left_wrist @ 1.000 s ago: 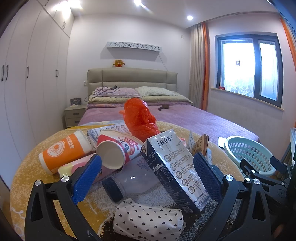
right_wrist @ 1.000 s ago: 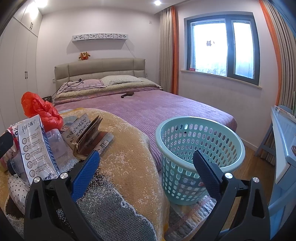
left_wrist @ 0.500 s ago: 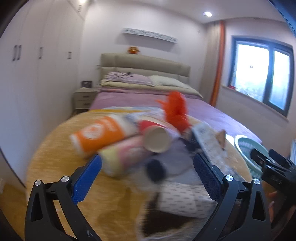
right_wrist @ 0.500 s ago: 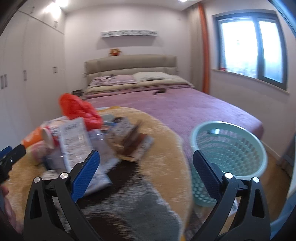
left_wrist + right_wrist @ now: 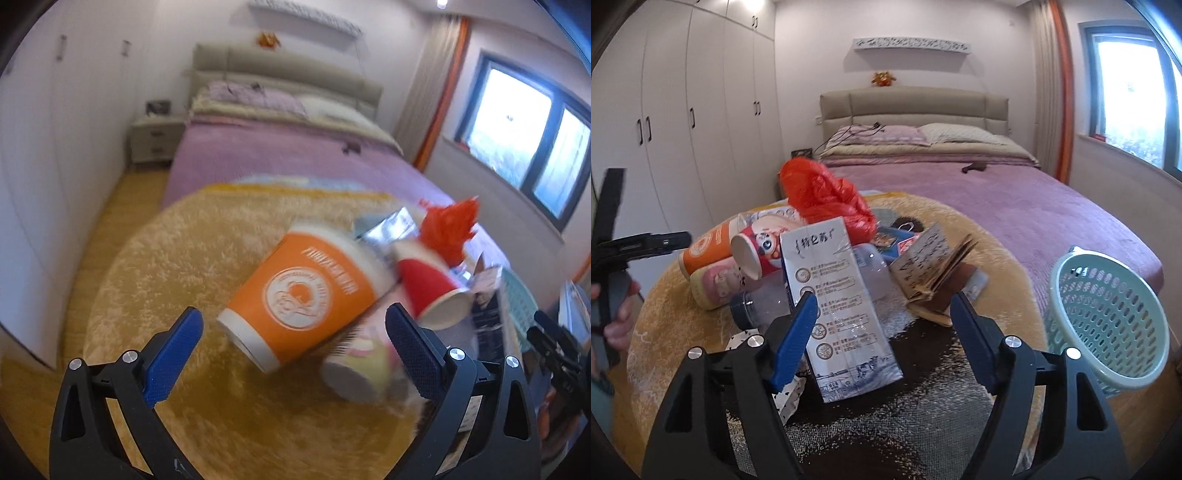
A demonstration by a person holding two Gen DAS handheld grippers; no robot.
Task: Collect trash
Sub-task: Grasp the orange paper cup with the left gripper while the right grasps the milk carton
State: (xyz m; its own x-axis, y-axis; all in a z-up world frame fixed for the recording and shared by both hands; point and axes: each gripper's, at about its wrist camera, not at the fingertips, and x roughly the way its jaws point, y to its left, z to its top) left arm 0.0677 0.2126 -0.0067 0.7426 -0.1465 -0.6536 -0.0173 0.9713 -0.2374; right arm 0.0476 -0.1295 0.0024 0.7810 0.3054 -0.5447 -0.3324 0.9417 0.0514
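In the right wrist view the right gripper (image 5: pixel 881 326) has just been closing its jaws, not yet clamped; the milk carton (image 5: pixel 838 295) lies between them at lower centre, long axis running away up-frame; the left gripper (image 5: pixel 293 354), jaws apart, faces the orange cup (image 5: pixel 303 299); basket (image 5: pixel 1108 321) far right.

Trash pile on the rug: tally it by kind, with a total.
Paper cups, lying down: 3 (orange cup, red cup, pink cup)
Milk carton: 1
Clear bottle: 1
Red plastic bag: 1
Torn cardboard box: 1
Total: 7
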